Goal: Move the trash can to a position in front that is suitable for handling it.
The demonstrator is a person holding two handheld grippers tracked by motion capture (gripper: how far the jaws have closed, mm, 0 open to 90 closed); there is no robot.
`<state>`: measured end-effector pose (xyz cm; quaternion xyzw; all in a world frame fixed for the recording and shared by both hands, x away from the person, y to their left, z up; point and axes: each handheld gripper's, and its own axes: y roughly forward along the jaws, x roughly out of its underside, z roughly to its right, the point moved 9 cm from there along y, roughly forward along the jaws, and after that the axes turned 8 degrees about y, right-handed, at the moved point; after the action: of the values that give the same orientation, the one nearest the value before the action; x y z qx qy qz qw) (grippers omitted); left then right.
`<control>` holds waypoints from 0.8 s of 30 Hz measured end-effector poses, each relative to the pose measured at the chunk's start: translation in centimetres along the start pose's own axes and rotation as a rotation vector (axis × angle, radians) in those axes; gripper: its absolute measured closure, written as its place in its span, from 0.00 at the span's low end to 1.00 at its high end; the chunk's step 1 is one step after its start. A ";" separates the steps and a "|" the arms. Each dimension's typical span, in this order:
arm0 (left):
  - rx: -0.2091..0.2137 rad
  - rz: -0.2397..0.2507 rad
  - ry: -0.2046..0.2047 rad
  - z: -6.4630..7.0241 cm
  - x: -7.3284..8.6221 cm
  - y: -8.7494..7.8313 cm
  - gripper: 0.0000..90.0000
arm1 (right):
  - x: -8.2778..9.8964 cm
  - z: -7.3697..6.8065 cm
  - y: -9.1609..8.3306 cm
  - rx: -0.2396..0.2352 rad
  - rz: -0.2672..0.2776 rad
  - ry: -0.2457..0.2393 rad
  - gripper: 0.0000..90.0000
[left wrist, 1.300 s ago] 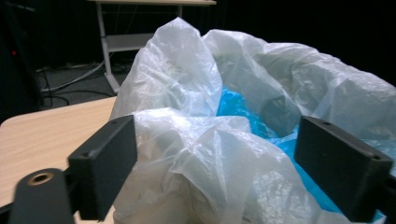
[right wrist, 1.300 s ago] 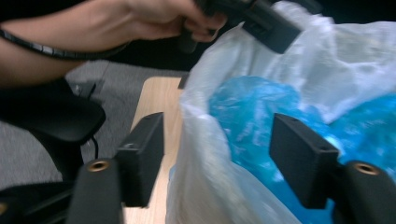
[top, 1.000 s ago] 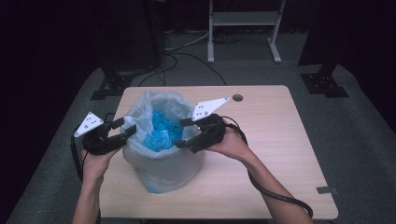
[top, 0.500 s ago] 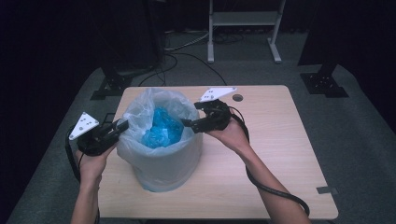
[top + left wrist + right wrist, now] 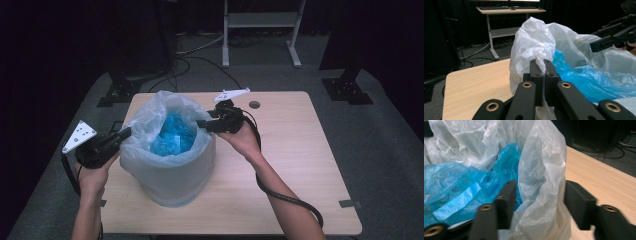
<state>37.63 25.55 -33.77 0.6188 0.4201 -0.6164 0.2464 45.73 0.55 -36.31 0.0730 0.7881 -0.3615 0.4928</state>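
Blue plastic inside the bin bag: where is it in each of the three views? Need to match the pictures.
High view: blue plastic sits centre-left, down inside the open white bag, between the two grippers.
Left gripper view: right of centre, behind the shut jaws.
Right gripper view: left half, beyond the left jaw.
Shared landmark: the wooden table, also at left in the left gripper view and at right in the right gripper view.

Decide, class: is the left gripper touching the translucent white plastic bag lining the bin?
Touching. In the left gripper view, the left gripper has its jaws shut on a pinched fold of the translucent white plastic bag.
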 end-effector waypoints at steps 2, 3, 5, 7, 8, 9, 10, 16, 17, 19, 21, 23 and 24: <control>0.001 0.004 -0.005 0.0 -0.1 0.0 0.99 | 0.0 0.0 0.0 -0.001 0.004 0.003 0.60; 0.003 0.006 -0.003 0.0 -0.2 -0.1 0.99 | -0.2 0.2 0.0 0.007 0.014 0.021 0.67; 0.004 0.007 -0.003 0.0 -0.3 -0.1 0.99 | -0.3 0.3 -0.1 0.017 0.021 0.024 0.70; 0.005 0.016 -0.005 0.1 -0.5 -0.1 0.99 | -0.6 0.4 -0.1 0.037 0.033 0.031 0.77; 0.006 0.017 -0.004 0.1 -0.6 -0.1 0.99 | -0.6 0.4 -0.1 0.041 0.036 0.030 0.79; 0.007 0.022 -0.010 0.1 -0.7 -0.1 0.99 | -0.7 0.3 -0.1 0.049 0.039 0.028 0.82; 0.009 0.023 -0.008 0.1 -0.8 -0.1 0.99 | -0.9 0.2 -0.1 0.071 0.043 0.011 0.85; 0.025 0.042 -0.014 0.5 -1.5 0.1 0.99 | -1.6 0.0 -0.3 0.114 0.059 0.001 0.95; 0.031 0.045 -0.011 0.6 -1.8 0.1 0.99 | -1.9 -0.1 -0.4 0.125 0.067 0.001 0.96; 0.039 0.051 -0.010 0.8 -2.1 0.2 0.99 | -2.5 -0.6 -0.6 0.124 0.075 0.004 0.98; 0.058 0.056 -0.007 1.2 -2.6 0.4 0.99 | -2.9 -1.2 -0.7 0.107 0.078 0.007 0.98; 0.108 0.073 -0.015 1.9 -3.1 0.8 0.99 | -3.2 -1.8 -0.7 0.081 0.082 0.017 0.98; 0.122 0.074 -0.021 2.2 -3.3 1.0 0.99 | -3.4 -2.1 -0.8 0.064 0.086 0.020 0.98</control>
<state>37.58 22.54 -31.03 0.6412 0.3560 -0.6378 0.2352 45.52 2.19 -32.58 0.1262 0.7772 -0.3644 0.4972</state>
